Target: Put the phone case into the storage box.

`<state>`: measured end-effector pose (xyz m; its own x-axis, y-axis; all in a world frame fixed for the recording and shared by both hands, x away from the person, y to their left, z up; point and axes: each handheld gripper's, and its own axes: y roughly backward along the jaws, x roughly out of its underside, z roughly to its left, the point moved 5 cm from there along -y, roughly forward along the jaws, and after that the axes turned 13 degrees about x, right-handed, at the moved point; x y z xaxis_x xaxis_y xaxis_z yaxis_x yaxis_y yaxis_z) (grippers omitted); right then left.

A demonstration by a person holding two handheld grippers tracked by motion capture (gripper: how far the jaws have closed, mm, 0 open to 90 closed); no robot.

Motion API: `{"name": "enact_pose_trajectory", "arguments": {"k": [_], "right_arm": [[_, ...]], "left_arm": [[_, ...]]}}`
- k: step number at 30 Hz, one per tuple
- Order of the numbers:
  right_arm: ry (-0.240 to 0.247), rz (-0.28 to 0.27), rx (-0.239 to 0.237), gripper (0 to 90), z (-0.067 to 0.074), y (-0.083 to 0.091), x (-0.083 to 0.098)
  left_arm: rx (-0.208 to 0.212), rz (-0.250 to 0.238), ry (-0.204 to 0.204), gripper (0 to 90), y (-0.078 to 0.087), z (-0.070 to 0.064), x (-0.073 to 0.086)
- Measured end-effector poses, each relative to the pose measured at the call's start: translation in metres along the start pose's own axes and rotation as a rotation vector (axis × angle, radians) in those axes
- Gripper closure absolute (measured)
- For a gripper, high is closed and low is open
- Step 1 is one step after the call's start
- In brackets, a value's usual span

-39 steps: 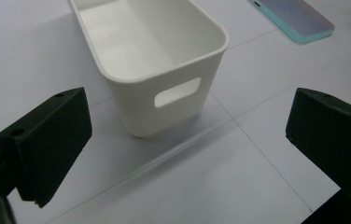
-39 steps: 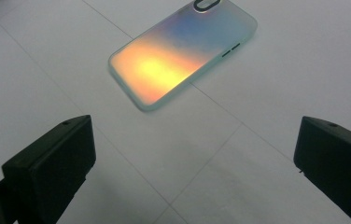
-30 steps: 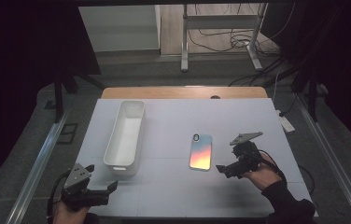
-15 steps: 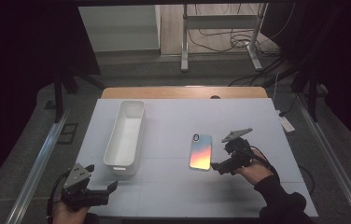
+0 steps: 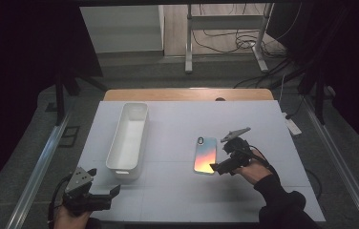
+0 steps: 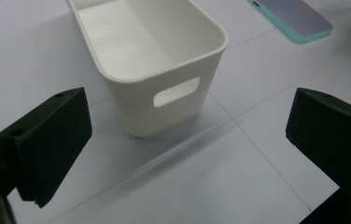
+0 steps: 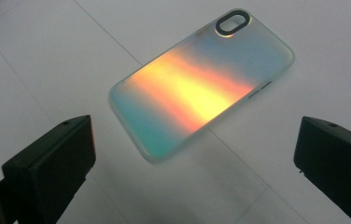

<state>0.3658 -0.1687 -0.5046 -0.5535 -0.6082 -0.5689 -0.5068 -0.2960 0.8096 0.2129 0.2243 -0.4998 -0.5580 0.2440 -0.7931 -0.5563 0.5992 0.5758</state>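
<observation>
The phone case (image 5: 205, 155) is lying flat on the white table (image 5: 177, 200), well to the right of the white bin (image 5: 129, 138), camera cut-out at the far end. The right gripper (image 5: 221, 167) is poised just beside the case's near right corner, and in the right gripper view the case (image 7: 200, 84) is framed squarely between the two black jaws, which are spread wide with nothing gripped.

Down by the bin's near end, slightly left of it, the left gripper (image 5: 102, 195) is held low over the table; its jaws are likewise wide apart and empty, with the bin's handle slot (image 6: 177, 91) seen straight ahead.

A light, thin shell is suggested by the case: probably a little flexible, with a glossy iridescent back that may well be slippery. Being so flat against the table, it is likely hard to get under. The long side edges would best be pinched, across the narrow width near the middle, so tilting is avoided; too hard a squeeze could bow it.
</observation>
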Motion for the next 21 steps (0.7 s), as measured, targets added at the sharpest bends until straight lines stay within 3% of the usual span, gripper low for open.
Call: {"name": "enact_pose_trajectory", "arguments": {"k": [16, 21], "right_arm": [[0.069, 0.001, 0.0, 0.0, 0.013, -0.019, -0.019], [0.092, 0.002, -0.028, 0.0, 0.02, -0.027, -0.028]], "left_arm": [[0.0, 0.007, -0.004, 1.1, -0.001, 0.0, 0.0], [-0.001, 0.01, -0.006, 1.1, -0.001, -0.001, 0.0]]}}
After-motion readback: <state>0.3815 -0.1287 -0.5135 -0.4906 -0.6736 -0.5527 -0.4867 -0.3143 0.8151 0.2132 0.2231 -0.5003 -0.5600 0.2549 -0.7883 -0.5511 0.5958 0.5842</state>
